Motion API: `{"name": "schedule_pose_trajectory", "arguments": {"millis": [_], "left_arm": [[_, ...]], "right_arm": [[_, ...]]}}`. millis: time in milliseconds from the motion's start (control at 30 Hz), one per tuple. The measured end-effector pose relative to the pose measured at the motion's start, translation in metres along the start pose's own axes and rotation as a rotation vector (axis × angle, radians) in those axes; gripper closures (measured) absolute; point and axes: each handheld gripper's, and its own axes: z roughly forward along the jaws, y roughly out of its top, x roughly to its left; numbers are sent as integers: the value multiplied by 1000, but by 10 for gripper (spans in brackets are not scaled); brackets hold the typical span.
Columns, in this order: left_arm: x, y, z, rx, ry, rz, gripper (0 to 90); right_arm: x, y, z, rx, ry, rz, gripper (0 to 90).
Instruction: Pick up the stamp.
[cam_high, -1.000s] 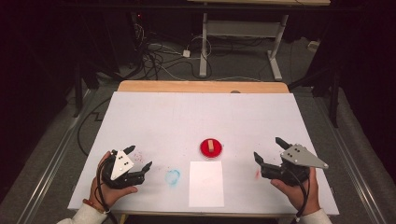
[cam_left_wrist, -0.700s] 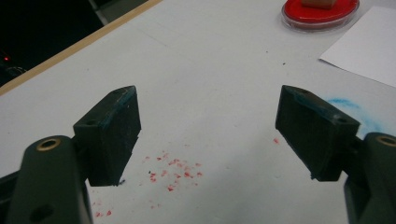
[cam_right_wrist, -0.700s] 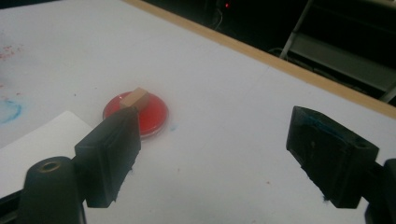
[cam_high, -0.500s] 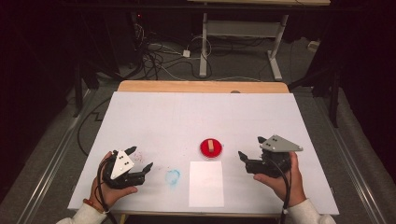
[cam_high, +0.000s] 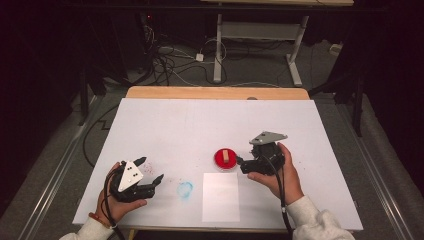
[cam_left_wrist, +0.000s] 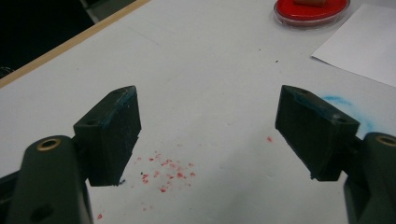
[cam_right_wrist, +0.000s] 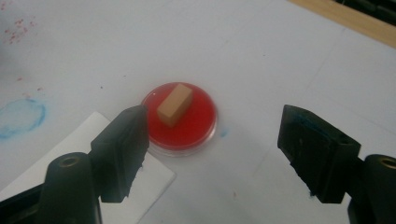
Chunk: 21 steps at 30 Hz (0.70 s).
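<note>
Watching the feed, I took the red dish (cam_high: 225, 159) as my landmark; it sat on the white table (cam_high: 170, 125) with a small tan block (cam_high: 226, 156) lying inside it. My right hand-held gripper (cam_high: 240, 163) was just beside the dish on its right, pointing at it. Through the right gripper view I saw the dish (cam_right_wrist: 196, 126) and the block (cam_right_wrist: 174, 104) lying a little beyond the jaws. Those jaws had just been closing somewhat, yet they stood well apart with nothing between them and touched neither dish nor block. A white sheet of paper (cam_high: 220, 196) lay just below the dish, on my side. A blue smudge (cam_high: 185, 189) marked the table to the left of the dish, beside the paper. Farther left of the dish I held my left hand-held gripper (cam_high: 150, 171), its jaws spread wide and empty over scattered red specks (cam_left_wrist: 163, 170).
</note>
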Motion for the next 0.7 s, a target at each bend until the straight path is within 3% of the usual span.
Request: {"name": "schedule_pose_trajectory", "arguments": {"millis": [100, 233, 367, 467, 567, 700], "left_arm": [[0, 0, 1, 15, 0, -2, 213], [-1, -1, 3, 28, -11, 3, 213], [-1, -1, 3, 32, -14, 8, 214], [-1, -1, 3, 34, -15, 6, 214], [-1, -1, 3, 38, -15, 10, 214], [-1, -2, 3, 44, -14, 18, 214]], "right_arm": [[4, 5, 14, 56, 5, -12, 280], [9, 13, 30, 105, 23, -12, 393], [16, 21, 44, 153, 21, 15, 469], [19, 26, 57, 196, 18, 25, 473], [18, 30, 66, 226, 19, 67, 486], [19, 31, 76, 262, 12, 73, 529]]}}
